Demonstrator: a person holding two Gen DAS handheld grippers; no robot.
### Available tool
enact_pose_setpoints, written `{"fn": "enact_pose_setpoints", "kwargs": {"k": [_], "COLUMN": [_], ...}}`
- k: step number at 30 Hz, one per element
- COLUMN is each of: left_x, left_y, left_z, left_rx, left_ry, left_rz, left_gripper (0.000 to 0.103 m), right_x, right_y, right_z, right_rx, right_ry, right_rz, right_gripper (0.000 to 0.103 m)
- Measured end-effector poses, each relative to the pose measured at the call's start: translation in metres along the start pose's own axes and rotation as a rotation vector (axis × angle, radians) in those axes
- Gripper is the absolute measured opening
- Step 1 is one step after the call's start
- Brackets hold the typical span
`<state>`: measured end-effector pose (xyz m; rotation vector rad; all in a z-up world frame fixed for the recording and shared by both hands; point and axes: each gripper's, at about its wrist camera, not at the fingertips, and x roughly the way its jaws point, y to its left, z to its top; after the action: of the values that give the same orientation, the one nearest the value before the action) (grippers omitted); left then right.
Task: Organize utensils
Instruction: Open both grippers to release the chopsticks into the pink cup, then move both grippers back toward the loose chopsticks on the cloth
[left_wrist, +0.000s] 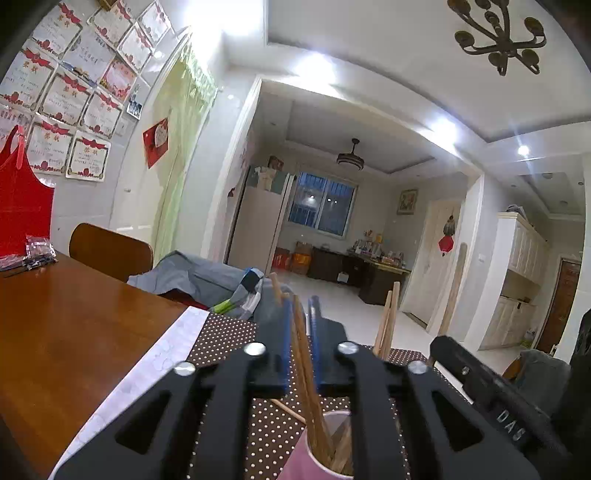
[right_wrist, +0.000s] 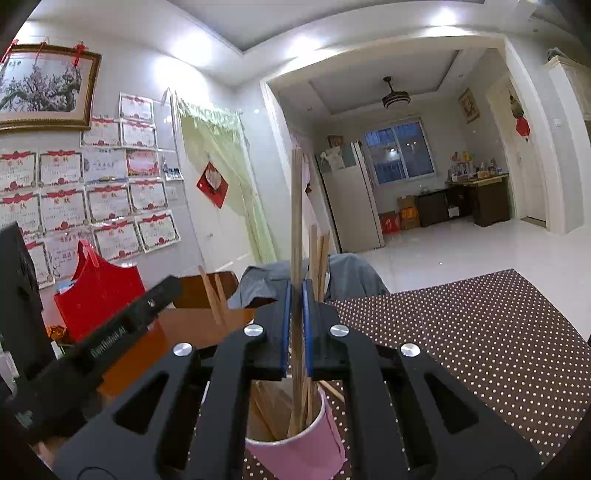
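Note:
A pink paper cup (left_wrist: 301, 461) stands on the dotted mat and holds several wooden chopsticks. Directly above it, my left gripper (left_wrist: 300, 314) has two chopsticks (left_wrist: 301, 354) between its blue pads with slim gaps beside them, so it is open. They lean with their lower ends in the cup. In the right wrist view the cup (right_wrist: 306, 450) sits under my right gripper (right_wrist: 296, 295), which is shut on one upright chopstick (right_wrist: 295, 221) whose lower end is in the cup. Each gripper shows in the other's view: the right gripper (left_wrist: 439, 345) and the left gripper (right_wrist: 170, 288).
A brown polka-dot mat (right_wrist: 461, 350) covers part of the wooden table (left_wrist: 74, 332). One loose chopstick (left_wrist: 286, 408) lies on the mat. A red bag (right_wrist: 99, 291) stands at the far left, with a chair (left_wrist: 110, 251) and grey clothing (left_wrist: 199, 277) behind the table.

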<state>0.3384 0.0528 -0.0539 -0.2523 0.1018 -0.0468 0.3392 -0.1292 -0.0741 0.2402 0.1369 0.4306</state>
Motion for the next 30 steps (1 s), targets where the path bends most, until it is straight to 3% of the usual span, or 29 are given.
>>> {"fn": "enact_pose_setpoints", "kwargs": {"k": [5, 13, 14, 17, 21, 30], "left_x": [-0.007, -0.022, -0.025, -0.035, -0.055, -0.092], "left_y": [-0.002, 0.001, 0.001, 0.000, -0.004, -0.012], "left_z": [0.003, 0.000, 0.000, -0.003, -0.007, -0.020], "left_rx": [0.023, 0.052, 0.054, 0.068, 0.104, 0.139], "left_ry": [0.021, 0.098, 0.110, 0.138, 0.162, 0.240], "left_rz": [0.002, 0.022, 0.026, 0.032, 0.034, 0.055], "left_gripper": [0.025, 0.046, 0.046, 0.047, 0.051, 0.052], "right_x": [0.000, -0.006, -0.009, -0.019, -0.033, -0.076], "right_y": [0.006, 0.011, 0.012, 0.013, 0.019, 0.023], "right_z": [-0.006, -0.013, -0.013, -0.012, -0.010, -0.015], "right_rx": [-0.007, 0.000, 0.000, 0.005, -0.010, 0.000], "right_ry": [0.044, 0.126, 0.128, 0.126, 0.143, 0.177], "right_rz": [0.000, -0.033, -0.042, -0.054, -0.062, -0.086], "right_gripper": [0.007, 0.010, 0.017, 0.051, 0.051, 0.051]}}
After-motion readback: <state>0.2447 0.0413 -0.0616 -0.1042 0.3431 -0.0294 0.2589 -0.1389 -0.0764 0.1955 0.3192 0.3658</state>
